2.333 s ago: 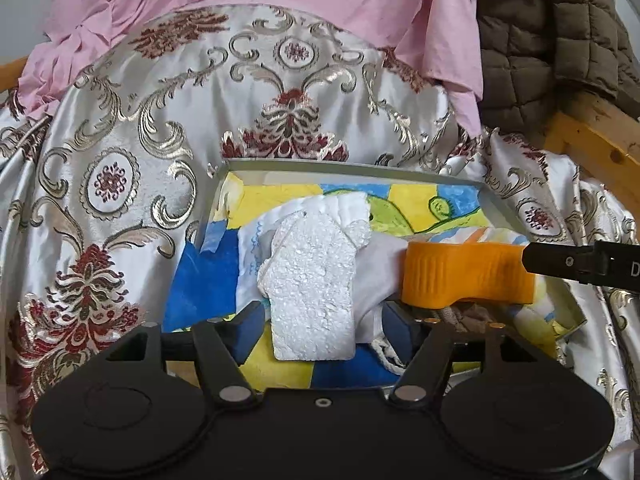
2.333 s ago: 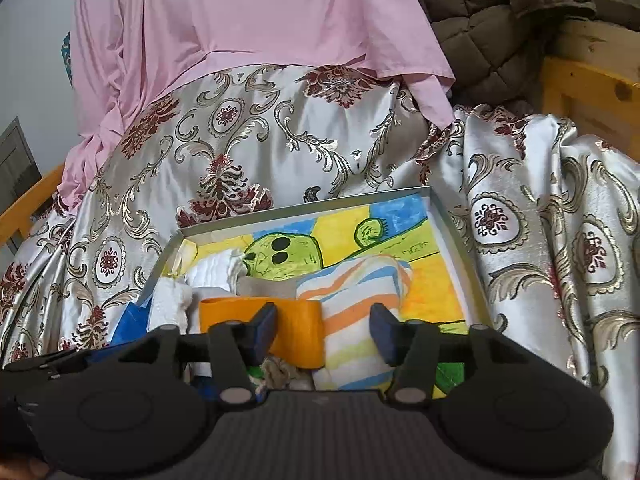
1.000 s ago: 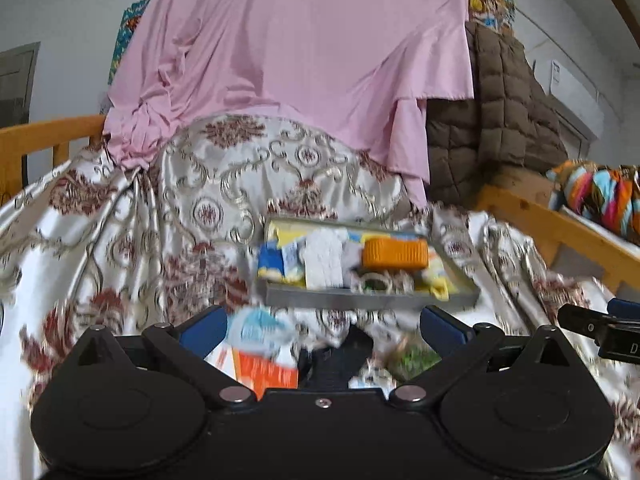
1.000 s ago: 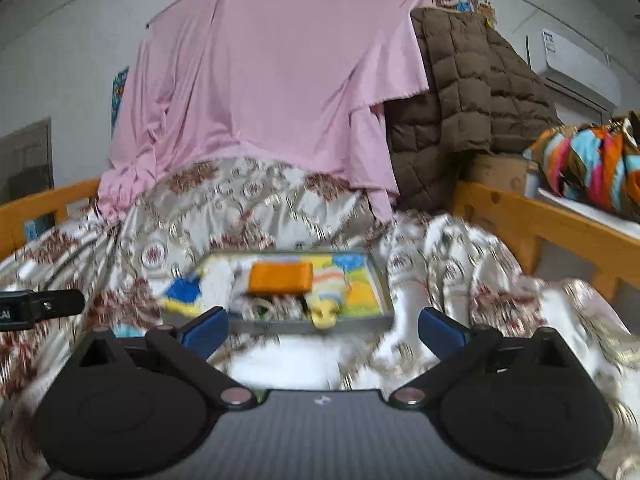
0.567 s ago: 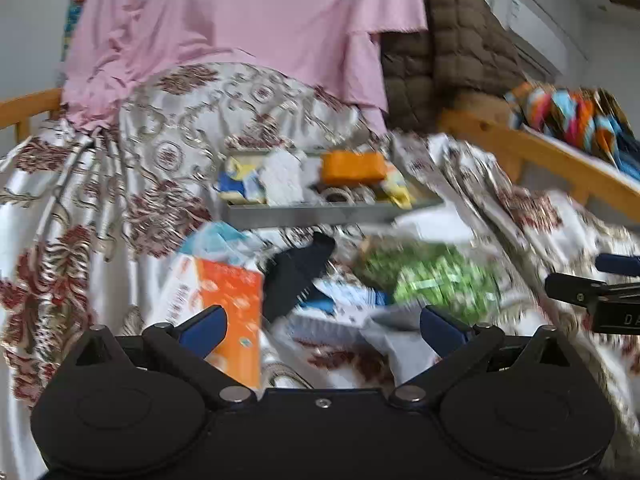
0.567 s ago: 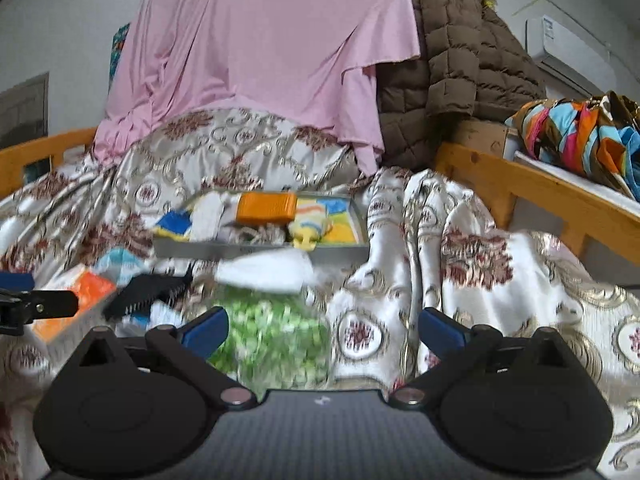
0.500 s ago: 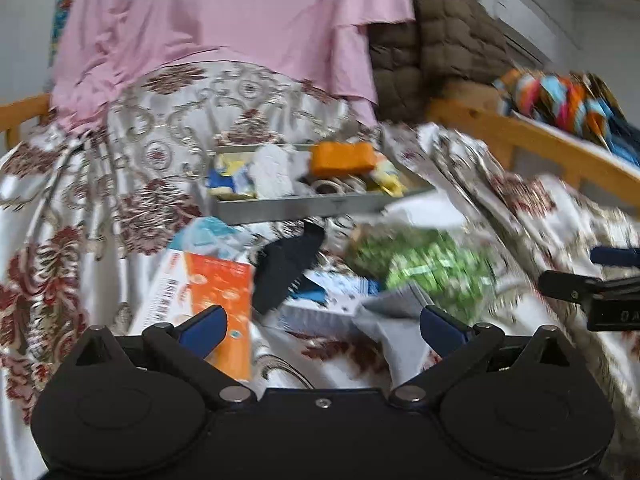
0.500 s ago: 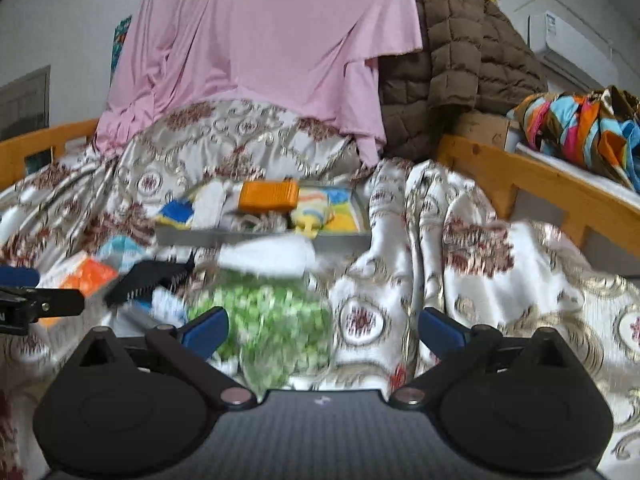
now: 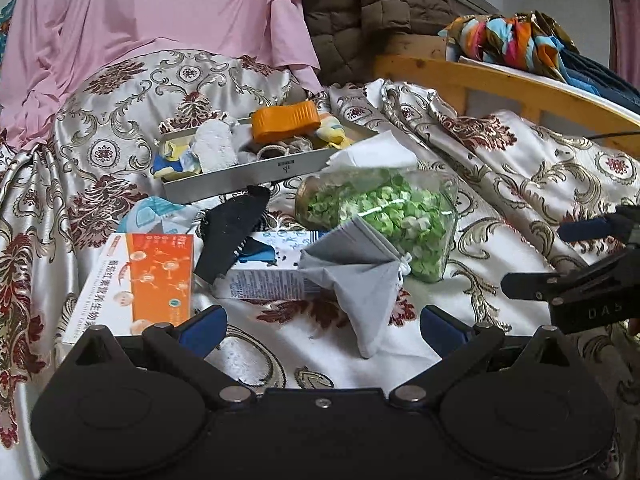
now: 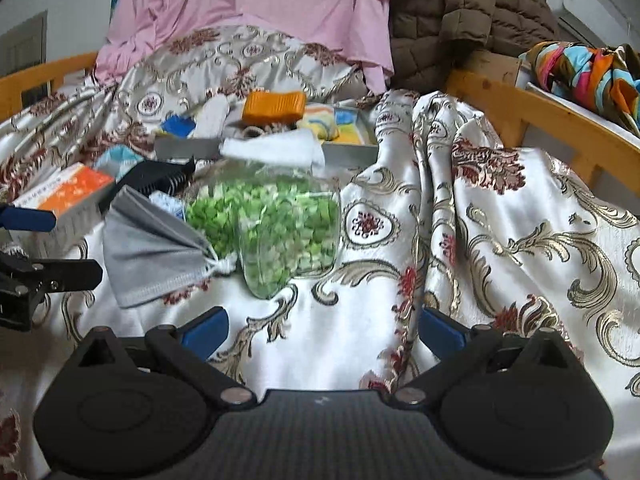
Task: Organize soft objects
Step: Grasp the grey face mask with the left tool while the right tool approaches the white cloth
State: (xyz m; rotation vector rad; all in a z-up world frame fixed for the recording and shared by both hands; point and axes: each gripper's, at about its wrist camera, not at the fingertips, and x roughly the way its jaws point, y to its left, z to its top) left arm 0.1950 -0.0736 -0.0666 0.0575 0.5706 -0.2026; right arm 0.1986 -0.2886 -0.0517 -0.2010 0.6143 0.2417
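Two grippers hover over a bed draped in a patterned satin cover (image 9: 520,184), largest to smallest as follows. Grey tray (image 9: 256,170): holds an orange sponge (image 9: 286,120), a white foam piece (image 9: 214,148) and other soft items. Jar of green bits (image 9: 384,216): lying on its side. Grey face mask (image 9: 356,276): just beside the jar, leaning on a carton (image 9: 264,276). Left gripper (image 9: 320,326) and right gripper (image 10: 322,330): jaws released, wide apart, grasping nothing.

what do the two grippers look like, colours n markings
Both are matte black plastic with two round disc housings at the base and silver screws. The left gripper and right gripper carry blue finger pads. From the left wrist view, the right gripper's side bears pale "DAS" lettering.
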